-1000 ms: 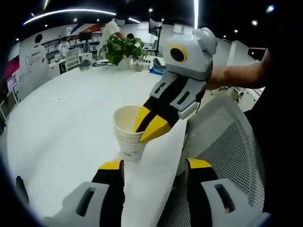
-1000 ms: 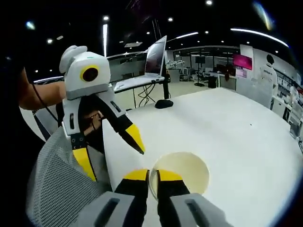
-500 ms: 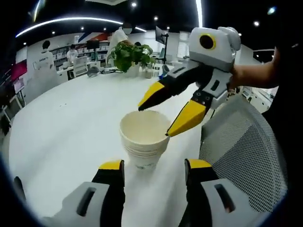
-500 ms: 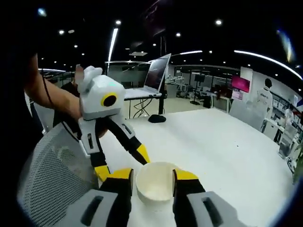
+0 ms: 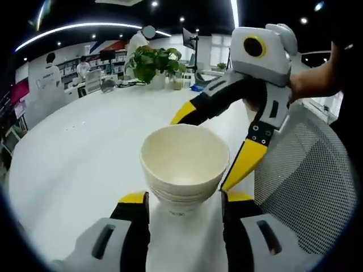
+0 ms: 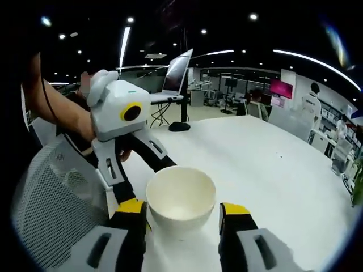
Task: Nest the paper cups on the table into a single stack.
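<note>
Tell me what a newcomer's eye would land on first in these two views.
The stack of paper cups at the near edge of the white table draws the eye first, cream and open-mouthed, with both tools' open jaws flanking it. In the left gripper view the right tool reaches in from the right, its yellow-tipped jaws spread either side of the stack. A grey mesh chair stands beside the table, and a leafy plant sits far back.
</note>
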